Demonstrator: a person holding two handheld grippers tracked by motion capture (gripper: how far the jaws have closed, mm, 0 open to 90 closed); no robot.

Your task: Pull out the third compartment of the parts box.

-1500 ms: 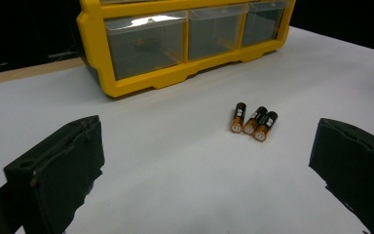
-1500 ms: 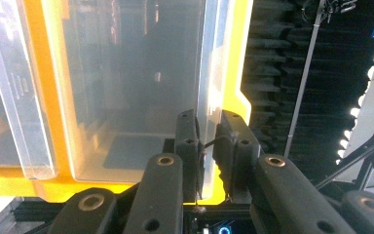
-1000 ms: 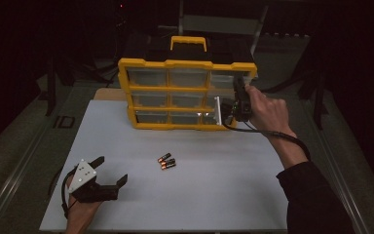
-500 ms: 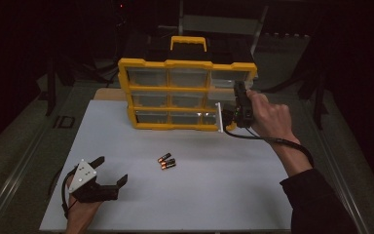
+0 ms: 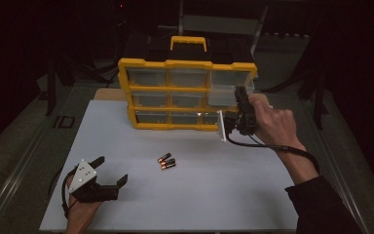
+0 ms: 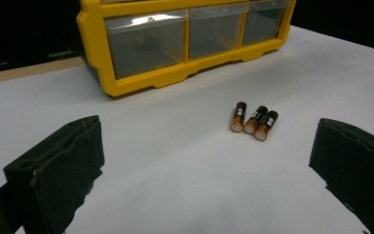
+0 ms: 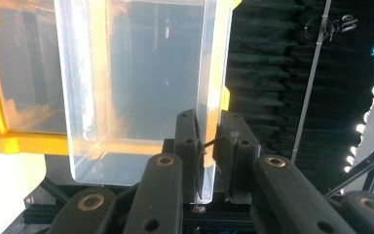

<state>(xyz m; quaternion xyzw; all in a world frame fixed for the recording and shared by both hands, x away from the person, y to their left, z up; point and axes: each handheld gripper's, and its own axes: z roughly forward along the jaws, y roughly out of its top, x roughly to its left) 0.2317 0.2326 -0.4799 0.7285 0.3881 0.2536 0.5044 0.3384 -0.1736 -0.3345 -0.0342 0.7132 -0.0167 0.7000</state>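
Drawer point(image 7: 136, 92) front pinched by right gripper point(image 7: 207, 161), partly out of organizer point(image 5: 185, 92); overpull could drop it. Left gripper point(image 5: 108, 171) wide, empty, near batteries point(image 6: 252, 119).

The left tool point(image 5: 108, 172) is black, with two blocky matte jaws, a grey three-cornered plate on top dotted with small holes, and a dark cable looping from its rear. The right tool point(image 7: 207, 146) is black too, its linked arms fastened with brass-coloured screws; a black cable trails from it. The person's right arm wears a dark sleeve point(image 5: 324, 207).
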